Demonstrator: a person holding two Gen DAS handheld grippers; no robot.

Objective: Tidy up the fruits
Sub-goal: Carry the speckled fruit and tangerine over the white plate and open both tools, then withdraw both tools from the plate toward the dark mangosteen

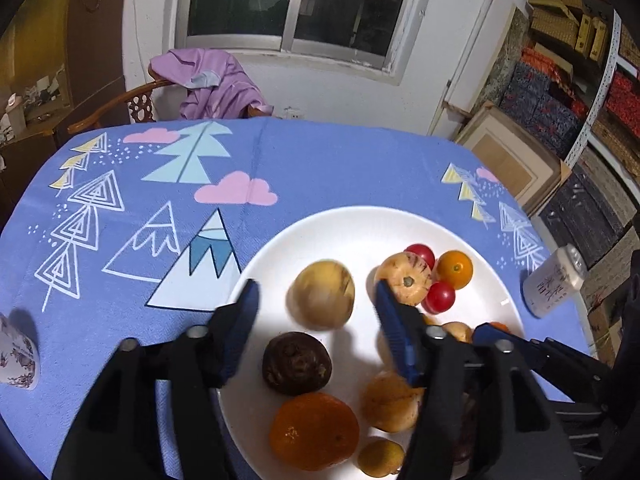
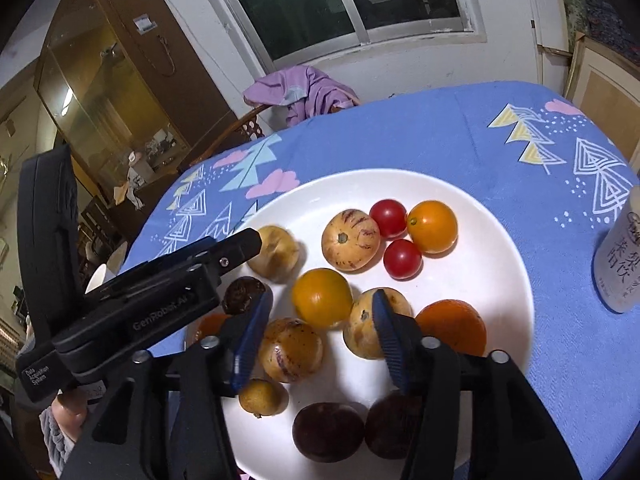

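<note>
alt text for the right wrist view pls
The right gripper hovers open over a white plate of mixed fruit, nothing clamped. The left gripper reaches in from the left; a drink can stands on the blue tablecloth.

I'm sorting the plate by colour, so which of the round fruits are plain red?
The two cherry tomatoes beside the striped pepino melon; every other fruit is yellow, orange, tan or dark brown.

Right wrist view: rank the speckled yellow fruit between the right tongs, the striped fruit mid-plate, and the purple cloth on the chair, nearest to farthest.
1. Speckled yellow fruit, between the right tongs, low on the plate.
2. Striped fruit, mid-plate, farther up.
3. Purple cloth, on the chair beyond the table.
</note>
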